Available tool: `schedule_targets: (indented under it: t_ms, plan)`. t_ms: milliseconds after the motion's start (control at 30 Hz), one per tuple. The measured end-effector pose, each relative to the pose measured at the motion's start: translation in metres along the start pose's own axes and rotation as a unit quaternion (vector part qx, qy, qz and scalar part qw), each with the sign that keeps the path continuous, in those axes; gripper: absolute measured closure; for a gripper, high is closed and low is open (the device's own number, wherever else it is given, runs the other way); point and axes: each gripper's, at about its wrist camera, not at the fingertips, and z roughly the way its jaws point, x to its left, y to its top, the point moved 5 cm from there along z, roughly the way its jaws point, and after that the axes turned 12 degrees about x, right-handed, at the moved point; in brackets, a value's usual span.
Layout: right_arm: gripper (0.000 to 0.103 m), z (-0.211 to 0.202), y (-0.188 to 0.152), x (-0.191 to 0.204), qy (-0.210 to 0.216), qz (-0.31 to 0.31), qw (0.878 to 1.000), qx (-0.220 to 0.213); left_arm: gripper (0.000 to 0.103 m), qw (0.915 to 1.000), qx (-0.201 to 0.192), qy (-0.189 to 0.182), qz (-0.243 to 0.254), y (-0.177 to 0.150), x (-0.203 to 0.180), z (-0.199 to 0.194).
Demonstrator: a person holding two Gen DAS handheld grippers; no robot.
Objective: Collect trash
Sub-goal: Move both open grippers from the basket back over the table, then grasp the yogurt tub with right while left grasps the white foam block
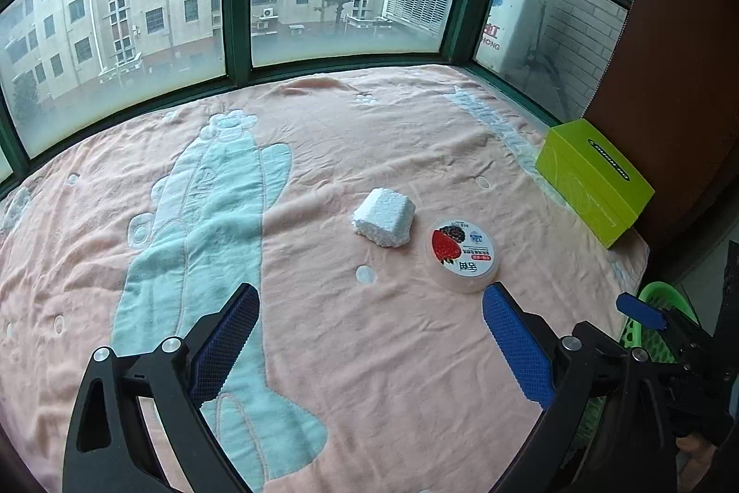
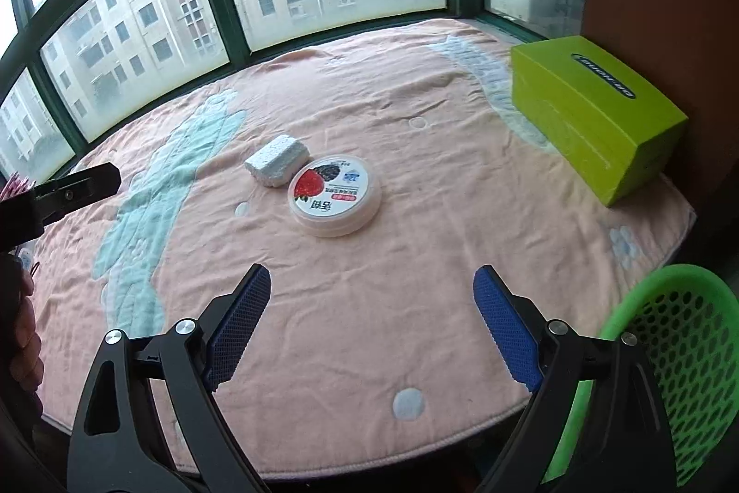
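— Two pieces of trash lie ahead of me on the pink, wrinkled towel blanket [image 2: 415,285]: a white, crumbly chunk of foam [image 2: 276,159] and a round, flat plastic tub with a strawberry label [image 2: 336,195]. They sit just beside each other, perhaps touching.

— How do your jaws stand?

— My right gripper [image 2: 372,331] is spread wide with nothing between the blue pads. My left gripper [image 1: 369,345] is wide open and empty too.

— Which way does the trash lie from you?

— From my right gripper, the tub is ahead and slightly left, with the foam just beyond it, further left. From my left gripper, both lie ahead and to the right, foam nearer the middle.

— Which hand is nearer?

— I judge the right nearer the tub. The foam is less clear, though it lies closer to the left gripper's line.

— Any long axis to mind?

— The tub is round, so any approach suits. The foam's longer side runs roughly across my right gripper's view; closing over its short side looks easier.

— Where does it go?

— Probably the green perforated plastic basket [image 2: 669,354], off the blanket's edge beside my right gripper.
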Motion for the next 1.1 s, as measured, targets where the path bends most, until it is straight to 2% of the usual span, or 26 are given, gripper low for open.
schedule_targets:
  t_ms: [233, 600, 1100]
  plan:
    - [0.014, 0.043, 0.024, 0.016, 0.007, -0.024, 0.999, 0.023, 0.009, 0.9998, 0.009, 0.01, -0.017, 0.001, 0.022, 0.01]
    - [0.014, 0.105, 0.05, 0.026, -0.004, -0.059, 0.996, 0.06, 0.009, 0.9983, 0.028, 0.026, -0.043, 0.006, 0.055, 0.033]
    - [0.009, 0.146, 0.07, 0.026, -0.02, -0.07, 0.994, 0.08, 0.009, 0.9972, 0.049, 0.028, -0.048, 0.015, 0.063, 0.06]
